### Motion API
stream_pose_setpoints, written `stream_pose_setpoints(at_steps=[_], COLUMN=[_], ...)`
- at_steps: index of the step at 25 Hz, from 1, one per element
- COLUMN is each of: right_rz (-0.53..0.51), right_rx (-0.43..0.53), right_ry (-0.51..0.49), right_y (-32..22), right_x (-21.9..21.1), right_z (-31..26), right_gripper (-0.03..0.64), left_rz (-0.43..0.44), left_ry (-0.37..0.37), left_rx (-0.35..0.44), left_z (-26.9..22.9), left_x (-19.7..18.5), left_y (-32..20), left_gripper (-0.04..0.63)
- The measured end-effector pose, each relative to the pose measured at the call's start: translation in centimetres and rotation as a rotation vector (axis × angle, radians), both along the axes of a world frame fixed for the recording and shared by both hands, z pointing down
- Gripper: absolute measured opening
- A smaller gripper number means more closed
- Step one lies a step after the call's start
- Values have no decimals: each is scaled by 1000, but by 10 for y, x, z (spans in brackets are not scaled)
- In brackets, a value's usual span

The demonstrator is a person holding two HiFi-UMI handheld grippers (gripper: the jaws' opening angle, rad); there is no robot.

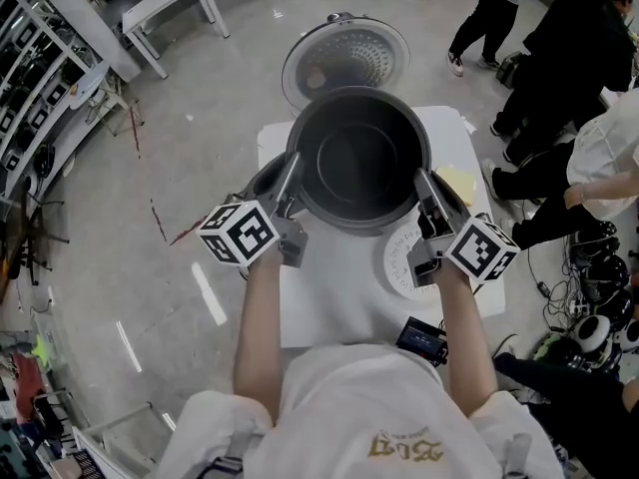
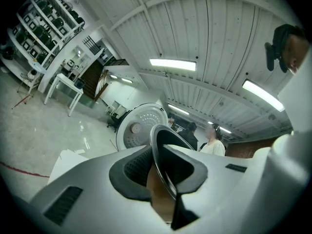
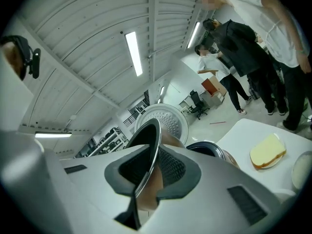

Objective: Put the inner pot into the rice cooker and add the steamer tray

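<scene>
The dark inner pot (image 1: 359, 158) hangs level above the white table (image 1: 329, 307), gripped by its rim on both sides. My left gripper (image 1: 290, 196) is shut on the left rim; in the left gripper view the thin rim (image 2: 162, 155) runs between the pads (image 2: 134, 169). My right gripper (image 1: 427, 196) is shut on the right rim (image 3: 148, 150). The rice cooker's open lid (image 1: 344, 58) stands beyond the pot, and the cooker's opening (image 3: 210, 149) shows ahead in the right gripper view. The white steamer tray (image 1: 397, 267) lies on the table, partly under my right gripper.
A yellow sponge-like piece (image 3: 267, 151) lies on the table to the right. A small black device (image 1: 424, 339) sits at the near table edge. Several people (image 1: 559, 48) stand at the right; cables (image 1: 589, 297) cover the floor there. Shelves (image 1: 40, 78) line the left.
</scene>
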State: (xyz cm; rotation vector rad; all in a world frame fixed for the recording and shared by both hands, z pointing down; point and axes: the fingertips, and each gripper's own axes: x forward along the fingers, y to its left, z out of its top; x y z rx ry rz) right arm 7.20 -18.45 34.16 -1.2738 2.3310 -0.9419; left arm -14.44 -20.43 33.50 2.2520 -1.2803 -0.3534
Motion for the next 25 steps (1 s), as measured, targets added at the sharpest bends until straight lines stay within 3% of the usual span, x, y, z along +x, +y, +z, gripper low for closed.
stream_pose_setpoints(at_steps=[25], right_rz=[-53], right_rx=[-124], right_ry=[-13], right_y=[-52], right_x=[28], right_z=[61], right_gripper=[61], left_rz=[-45], left_ry=[-34], left_rx=[-121], left_z=[61], left_x=[27], left_y=[-39], left_gripper=[87])
